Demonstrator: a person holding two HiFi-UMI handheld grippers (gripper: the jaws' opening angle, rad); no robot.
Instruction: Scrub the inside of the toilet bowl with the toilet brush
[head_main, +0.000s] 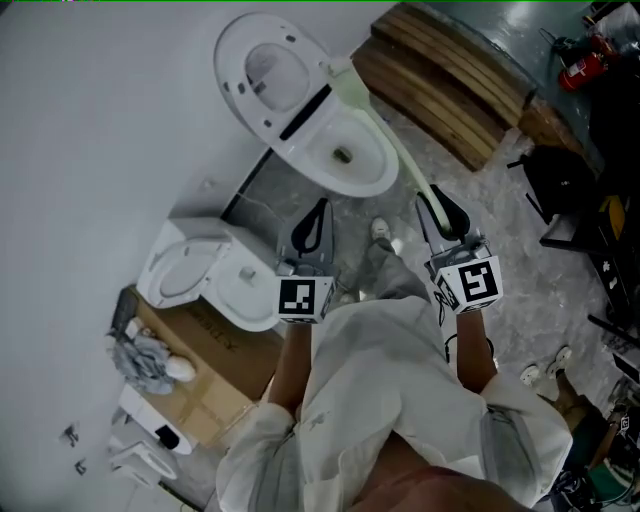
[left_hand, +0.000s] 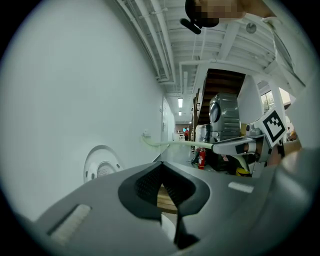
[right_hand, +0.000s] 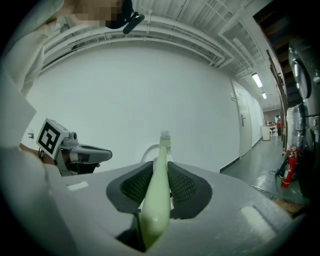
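This is a warehouse-like workshop hall. Toilets (head_main: 345, 150) stand on bare floor (head_main: 520, 255) beside a cardboard box (head_main: 215, 375), stacked planks (head_main: 450, 80) and a fire extinguisher (head_main: 582, 65).

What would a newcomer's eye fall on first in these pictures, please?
Probably the white toilet with its lid raised, at the top of the head view, and the pale green brush handle slanting from its rim down to the right tongs, which are shut on it. The left tongs hang shut and empty; a second toilet stands by a cardboard box at left.
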